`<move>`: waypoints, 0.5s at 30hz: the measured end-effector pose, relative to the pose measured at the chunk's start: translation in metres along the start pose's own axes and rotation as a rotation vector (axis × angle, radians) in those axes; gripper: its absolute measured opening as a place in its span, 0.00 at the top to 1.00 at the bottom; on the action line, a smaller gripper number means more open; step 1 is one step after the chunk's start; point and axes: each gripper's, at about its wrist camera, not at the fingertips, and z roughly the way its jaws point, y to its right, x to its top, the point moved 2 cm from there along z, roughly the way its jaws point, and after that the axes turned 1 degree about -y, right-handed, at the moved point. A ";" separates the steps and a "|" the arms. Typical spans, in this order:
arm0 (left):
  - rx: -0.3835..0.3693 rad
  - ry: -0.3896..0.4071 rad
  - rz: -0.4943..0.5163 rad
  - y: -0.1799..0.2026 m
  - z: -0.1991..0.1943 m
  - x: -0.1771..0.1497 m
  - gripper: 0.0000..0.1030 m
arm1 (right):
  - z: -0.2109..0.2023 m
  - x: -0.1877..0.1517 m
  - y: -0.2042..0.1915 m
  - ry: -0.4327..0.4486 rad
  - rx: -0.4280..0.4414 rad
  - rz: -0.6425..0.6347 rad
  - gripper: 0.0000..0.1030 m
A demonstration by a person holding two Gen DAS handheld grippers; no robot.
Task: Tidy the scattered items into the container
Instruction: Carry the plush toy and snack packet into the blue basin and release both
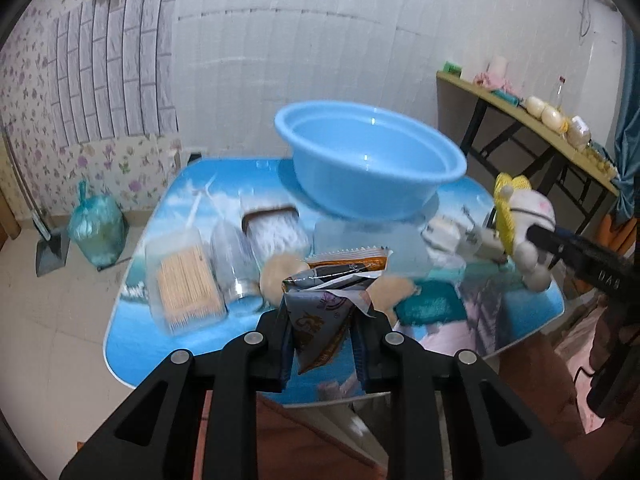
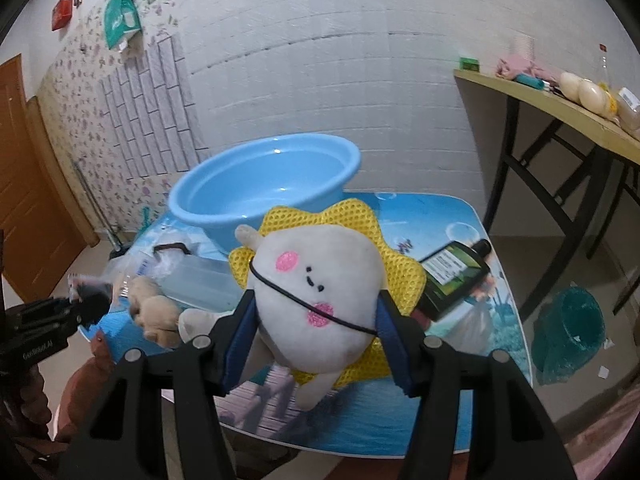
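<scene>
Blue basin [image 1: 372, 156] as landmark, standing at the far middle of the table [image 1: 132, 320]. Left of the basin and nearer: clear box of toothpicks [image 1: 186, 286], then a plastic bottle [image 1: 236, 258]. In front of the basin: left gripper [image 1: 322, 344], jaws pinched on a crumpled snack packet [image 1: 328, 300], held above the table. Right of the basin: right gripper [image 2: 314, 314], jaws clamped on a white plush toy [image 2: 320, 292] with yellow mesh frill, clear of the tabletop. Dark bottle [image 2: 454, 278] lies farther right of the basin.
</scene>
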 end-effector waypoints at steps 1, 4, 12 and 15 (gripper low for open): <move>-0.012 0.008 -0.008 0.000 -0.002 0.006 0.78 | -0.001 0.002 -0.002 0.004 0.008 -0.001 0.45; -0.025 0.031 -0.010 0.003 -0.005 0.018 0.78 | -0.002 0.011 -0.005 0.018 0.023 -0.008 0.45; -0.056 0.091 0.045 0.021 0.004 0.064 0.78 | -0.004 0.047 -0.020 0.089 0.065 -0.036 0.45; -0.056 0.089 0.084 0.028 0.015 0.078 0.78 | 0.000 0.059 -0.022 0.106 0.079 -0.030 0.45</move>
